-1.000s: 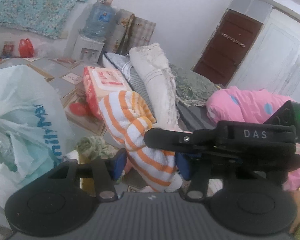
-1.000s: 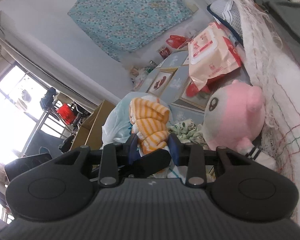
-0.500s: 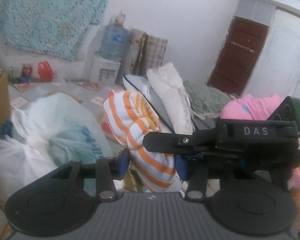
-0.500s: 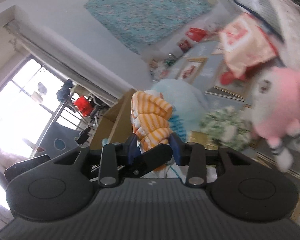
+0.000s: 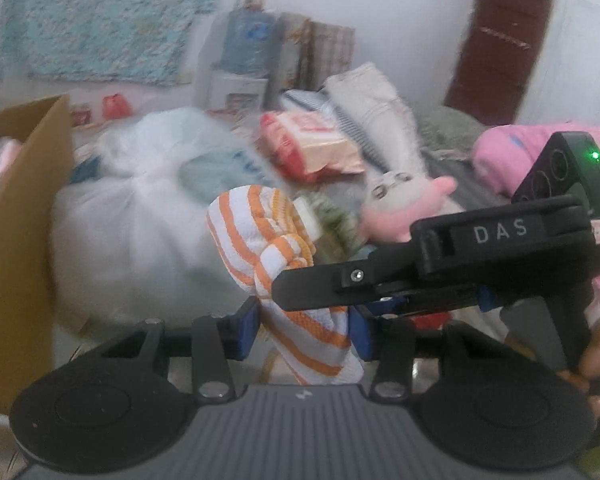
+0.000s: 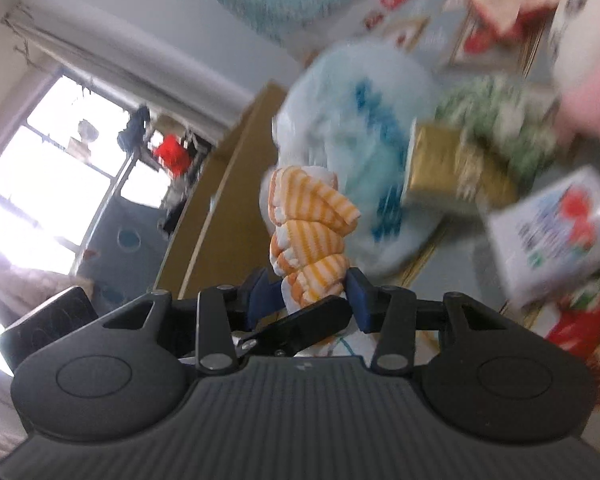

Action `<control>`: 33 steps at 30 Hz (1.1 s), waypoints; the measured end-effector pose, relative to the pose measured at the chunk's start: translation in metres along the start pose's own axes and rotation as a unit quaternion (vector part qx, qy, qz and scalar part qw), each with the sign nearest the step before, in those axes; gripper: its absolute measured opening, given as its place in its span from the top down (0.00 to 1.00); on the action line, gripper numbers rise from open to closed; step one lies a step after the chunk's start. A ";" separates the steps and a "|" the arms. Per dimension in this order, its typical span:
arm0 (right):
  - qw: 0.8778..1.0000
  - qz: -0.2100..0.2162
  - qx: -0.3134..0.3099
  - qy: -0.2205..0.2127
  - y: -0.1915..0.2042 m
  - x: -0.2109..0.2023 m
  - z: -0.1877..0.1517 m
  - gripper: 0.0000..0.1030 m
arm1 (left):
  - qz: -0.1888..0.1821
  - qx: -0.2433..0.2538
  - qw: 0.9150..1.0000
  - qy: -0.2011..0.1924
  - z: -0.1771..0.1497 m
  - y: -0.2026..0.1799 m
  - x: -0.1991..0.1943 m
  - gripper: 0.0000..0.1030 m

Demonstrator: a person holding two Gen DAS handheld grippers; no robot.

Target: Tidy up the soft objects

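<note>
Both grippers, left (image 5: 305, 326) and right (image 6: 309, 295), are pinched on one light, limp orange-and-white striped knitted cloth (image 5: 268, 240), held near the brown cardboard box (image 5: 20, 216); it is best gripped at its bunched middle.

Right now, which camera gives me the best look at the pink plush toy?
Left wrist view: the pink plush toy lies whole on the floor beyond the striped cloth, face visible, slightly blurred. The right wrist view catches only a blurred pink patch at its upper right edge.
</note>
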State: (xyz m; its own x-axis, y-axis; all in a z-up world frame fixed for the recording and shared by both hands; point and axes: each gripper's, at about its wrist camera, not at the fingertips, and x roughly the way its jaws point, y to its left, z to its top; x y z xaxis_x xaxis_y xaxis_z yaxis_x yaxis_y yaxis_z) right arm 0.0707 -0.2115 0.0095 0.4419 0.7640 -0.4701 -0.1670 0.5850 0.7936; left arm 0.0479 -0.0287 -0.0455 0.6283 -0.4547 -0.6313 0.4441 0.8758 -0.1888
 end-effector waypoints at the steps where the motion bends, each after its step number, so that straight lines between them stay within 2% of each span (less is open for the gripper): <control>1: 1.000 0.003 -0.003 0.008 0.002 0.006 -0.003 0.58 | 0.008 0.000 1.000 -0.002 -0.003 0.003 -0.004 0.54; 6: 0.999 0.005 -0.034 0.033 0.016 0.023 -0.013 0.56 | 0.021 -0.016 1.000 0.010 -0.012 0.014 -0.008 0.54; 15: 0.994 -0.002 -0.043 0.096 0.018 0.062 -0.029 0.56 | 0.053 -0.057 0.996 0.035 -0.040 0.033 -0.010 0.53; 18: 0.993 -0.001 -0.049 0.109 0.025 0.078 -0.033 0.56 | 0.077 -0.068 0.994 0.024 -0.042 0.038 -0.015 0.53; 24: 0.991 0.012 -0.083 0.104 0.046 0.108 -0.024 0.54 | 0.135 -0.066 0.989 0.000 -0.036 0.046 -0.020 0.52; 27: 0.992 0.009 -0.083 0.097 0.046 0.119 -0.021 0.51 | 0.152 -0.054 0.987 0.001 -0.035 0.042 -0.020 0.41; 29: 0.993 0.003 -0.077 0.090 0.042 0.117 -0.020 0.45 | 0.152 -0.041 0.987 -0.008 -0.036 0.038 -0.024 0.28; 33: 0.996 0.013 -0.062 0.062 0.038 0.096 -0.014 0.39 | 0.158 -0.026 0.987 -0.031 -0.034 0.031 -0.036 0.26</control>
State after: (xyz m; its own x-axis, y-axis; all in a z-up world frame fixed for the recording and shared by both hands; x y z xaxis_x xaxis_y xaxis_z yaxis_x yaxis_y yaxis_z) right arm 0.0940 -0.1125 -0.0109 0.3251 0.8029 -0.4997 -0.2874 0.5873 0.7567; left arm 0.0175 0.0203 -0.0548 0.7683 -0.1658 -0.6182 0.1882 0.9817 -0.0295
